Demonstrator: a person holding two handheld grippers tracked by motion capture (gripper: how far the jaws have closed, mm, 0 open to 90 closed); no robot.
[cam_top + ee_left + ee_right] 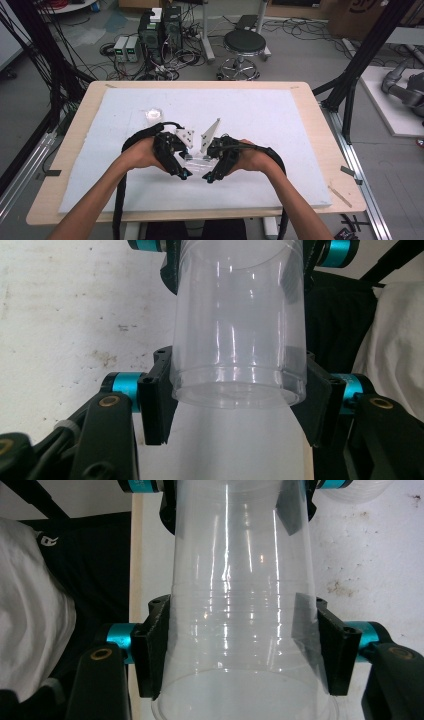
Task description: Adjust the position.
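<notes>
Left gripper (184, 173) and right gripper (207, 177) meet at near-centre of table (320, 150), jaws of each closed on clear plastic cups (239, 325), held sideways between them. Looks like nested pair, still together; pulling apart remains. Another cup (153, 115) sits far left.

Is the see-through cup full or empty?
Empty. The clear plastic cup, held between the left gripper and right gripper, has nothing inside.

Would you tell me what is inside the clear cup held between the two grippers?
The cup looks empty; through its clear wall only the white mat shows. Both ends are clamped by jaws, so a nested cup can't be ruled out.
</notes>
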